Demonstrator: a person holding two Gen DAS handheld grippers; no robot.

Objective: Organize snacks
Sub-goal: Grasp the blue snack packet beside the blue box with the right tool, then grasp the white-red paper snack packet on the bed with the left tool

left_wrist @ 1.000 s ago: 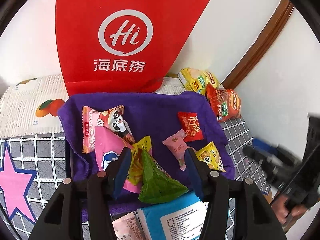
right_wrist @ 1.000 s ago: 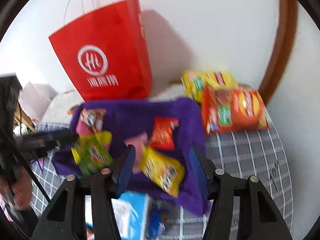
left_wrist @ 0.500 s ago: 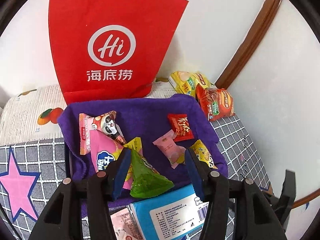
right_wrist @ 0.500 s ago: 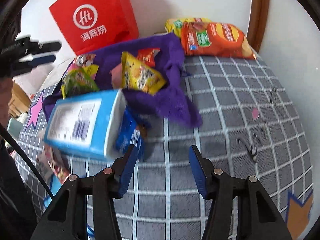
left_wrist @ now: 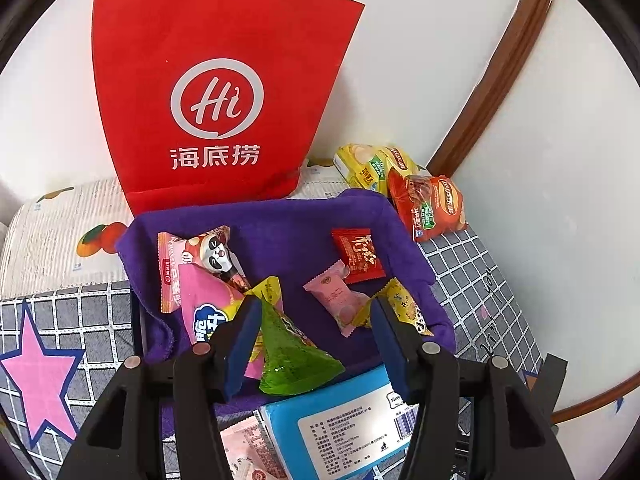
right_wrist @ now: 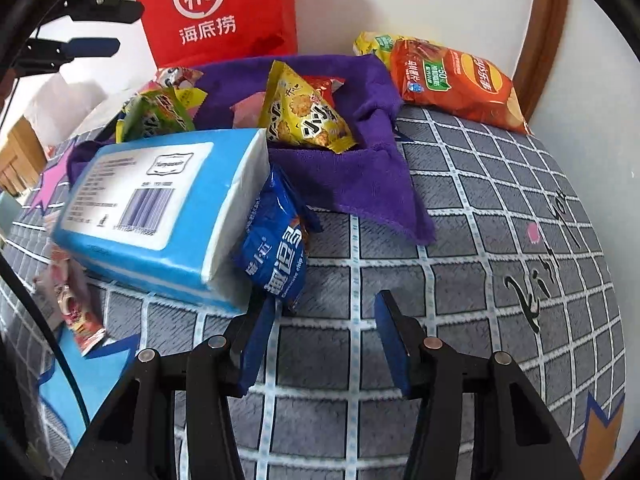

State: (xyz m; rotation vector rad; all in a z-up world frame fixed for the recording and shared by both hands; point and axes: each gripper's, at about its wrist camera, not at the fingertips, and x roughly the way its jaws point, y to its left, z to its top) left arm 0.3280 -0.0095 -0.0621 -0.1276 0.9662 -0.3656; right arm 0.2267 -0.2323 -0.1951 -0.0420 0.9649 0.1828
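Left gripper (left_wrist: 312, 328) angled steeply down over the purple cloth (left_wrist: 288, 232), jaws apart, nothing clamped; green packet (left_wrist: 292, 356) lying between the blue pads, closer to the left one, contact not clear. Right gripper (right_wrist: 324, 332) also tilted down, low over the checked mat (right_wrist: 460, 280), jaws closing with only bare mat between them; left pad just beside the bottom edge of the blue packet (right_wrist: 276, 252).

Snacks mostly gathered on the cloth: panda packet (left_wrist: 208, 252), pink packet (left_wrist: 336, 300), red packet (left_wrist: 360, 256), yellow packet (right_wrist: 304, 116). Blue packet wedged against the end of the tissue pack (right_wrist: 160, 208), off the cloth. Two chip bags (right_wrist: 452, 84) by the wall, past the cloth's far corner.

Red bag (left_wrist: 216, 112) upright against the wall behind the cloth. Cloth corner draped loose over the mat at the right. Wide open mat to the right of the right gripper; left side crowded by the tissue pack.
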